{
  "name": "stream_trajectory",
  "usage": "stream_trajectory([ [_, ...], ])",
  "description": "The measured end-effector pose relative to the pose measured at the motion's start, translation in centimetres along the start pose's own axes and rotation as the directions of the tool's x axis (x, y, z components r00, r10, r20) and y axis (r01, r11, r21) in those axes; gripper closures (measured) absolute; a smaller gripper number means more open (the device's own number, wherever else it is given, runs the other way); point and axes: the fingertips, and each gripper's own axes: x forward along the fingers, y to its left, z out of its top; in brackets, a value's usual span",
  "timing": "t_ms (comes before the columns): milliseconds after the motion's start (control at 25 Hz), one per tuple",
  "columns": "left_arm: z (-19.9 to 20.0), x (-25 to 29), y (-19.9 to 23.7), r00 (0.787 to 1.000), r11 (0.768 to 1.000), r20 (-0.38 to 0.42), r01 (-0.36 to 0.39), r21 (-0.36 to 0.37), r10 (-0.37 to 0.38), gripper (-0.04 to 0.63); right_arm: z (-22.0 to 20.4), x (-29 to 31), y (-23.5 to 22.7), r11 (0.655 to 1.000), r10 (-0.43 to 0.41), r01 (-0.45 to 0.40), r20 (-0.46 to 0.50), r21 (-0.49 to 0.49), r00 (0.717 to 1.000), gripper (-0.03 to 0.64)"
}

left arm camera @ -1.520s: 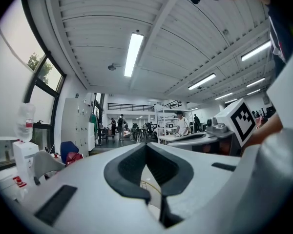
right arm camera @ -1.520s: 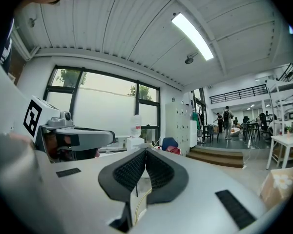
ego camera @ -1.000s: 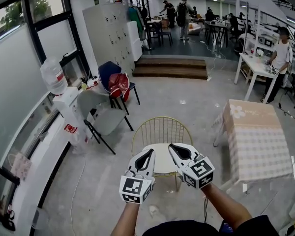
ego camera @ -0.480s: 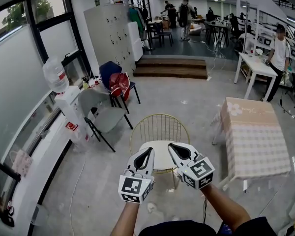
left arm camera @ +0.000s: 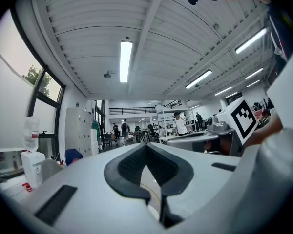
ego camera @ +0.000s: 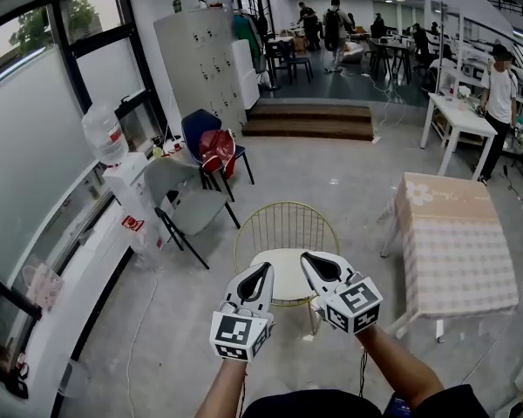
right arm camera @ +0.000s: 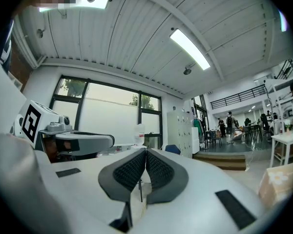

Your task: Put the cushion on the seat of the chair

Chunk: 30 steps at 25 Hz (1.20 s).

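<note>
The cushion, as far as I can tell from this height, is the pale round pad lying on the seat of the chair, a gold wire chair with a fan-shaped back. It stands on the grey floor directly ahead of me and below my hands.

I hold both grippers out level above the chair, side by side. My left gripper has its jaws pressed together with nothing between them. My right gripper is closed the same way, and it too is empty. Each one's own view shows the dark ribbed pads meeting at the tips. Both grippers hang over the near edge of the pad, apart from it.

To the right of the chair stands a desk under a pink checked cloth. To the left, along the windows, are a grey folding chair, a blue chair carrying a red bag and a white water dispenser. Grey lockers stand further back, beside wooden steps that lead up to a work area with several people.
</note>
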Motion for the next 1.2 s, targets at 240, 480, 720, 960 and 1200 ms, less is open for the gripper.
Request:
stream_trajectory([
  [240,-0.2,0.5,0.2,1.0,1.0,0.001,0.004,-0.004,-0.004,0.589,0.5,0.1,-0.2,1.0,0.009,-0.009,0.007,-0.014,1.0,0.598],
  [480,-0.1,0.5,0.6,1.0,0.999,0.011,0.016,-0.033,-0.016,0.589,0.8,0.1,0.3,1.0,0.011,-0.011,0.004,-0.026,1.0,0.598],
  [720,-0.7,0.2,0.2,1.0,0.999,0.003,0.024,-0.036,-0.024,0.589,0.5,0.0,0.5,1.0,0.009,-0.009,0.002,-0.025,1.0,0.598],
  [960,-1.1,0.4,-0.1,1.0,0.999,-0.002,0.027,-0.029,-0.027,0.589,0.1,0.0,0.5,1.0,0.014,-0.014,-0.001,-0.026,1.0,0.598],
  [1200,-1.1,0.7,-0.5,0.999,0.999,-0.004,0.035,-0.023,-0.035,0.589,-0.1,-0.2,0.0,1.0,0.008,-0.008,-0.004,-0.026,1.0,0.598],
])
